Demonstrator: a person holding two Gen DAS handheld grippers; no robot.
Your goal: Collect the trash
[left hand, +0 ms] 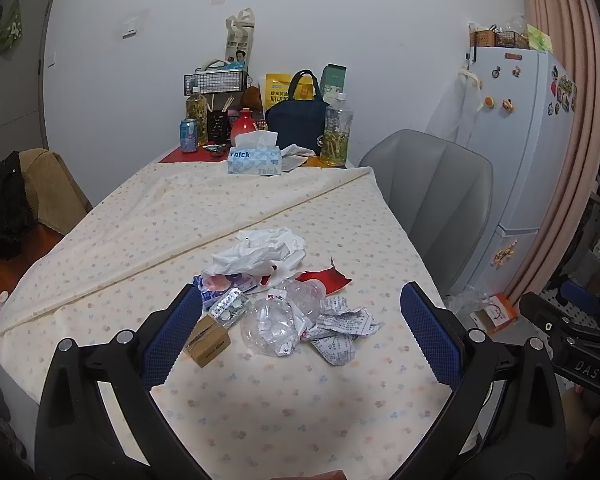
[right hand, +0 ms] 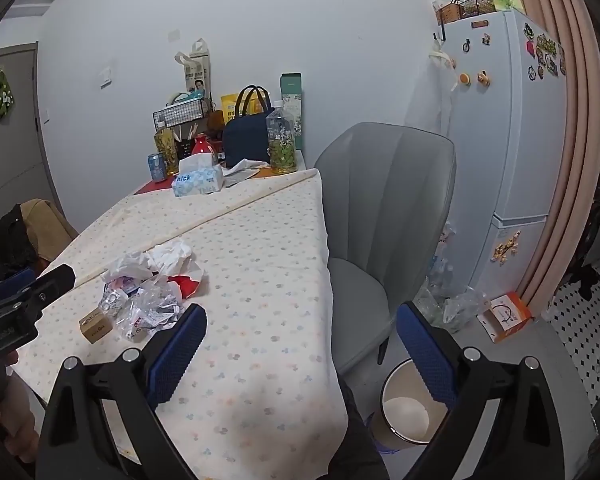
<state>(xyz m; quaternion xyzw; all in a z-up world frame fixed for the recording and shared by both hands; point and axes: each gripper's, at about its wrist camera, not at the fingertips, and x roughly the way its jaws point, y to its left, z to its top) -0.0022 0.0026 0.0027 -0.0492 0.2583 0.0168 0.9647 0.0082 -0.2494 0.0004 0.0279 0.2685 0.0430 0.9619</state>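
Observation:
A heap of trash lies on the floral tablecloth (left hand: 260, 400): crumpled white tissue (left hand: 260, 250), a crushed clear plastic bottle (left hand: 276, 320), crumpled printed paper (left hand: 340, 328), a red scrap (left hand: 328, 280), a pill blister (left hand: 228, 306) and a small brown box (left hand: 208, 342). My left gripper (left hand: 300, 320) is open, just short of the heap, its fingers on either side. My right gripper (right hand: 300, 340) is open and empty over the table's right edge; the heap (right hand: 148, 292) lies to its left. A white bin (right hand: 408, 412) stands on the floor below it.
A grey chair (right hand: 380, 208) stands at the table's right side, a fridge (right hand: 508, 140) behind it. At the table's far end are a tissue box (left hand: 254, 160), bottles, a can (left hand: 189, 136) and a navy bag (left hand: 298, 120). An orange box (right hand: 504, 316) lies on the floor.

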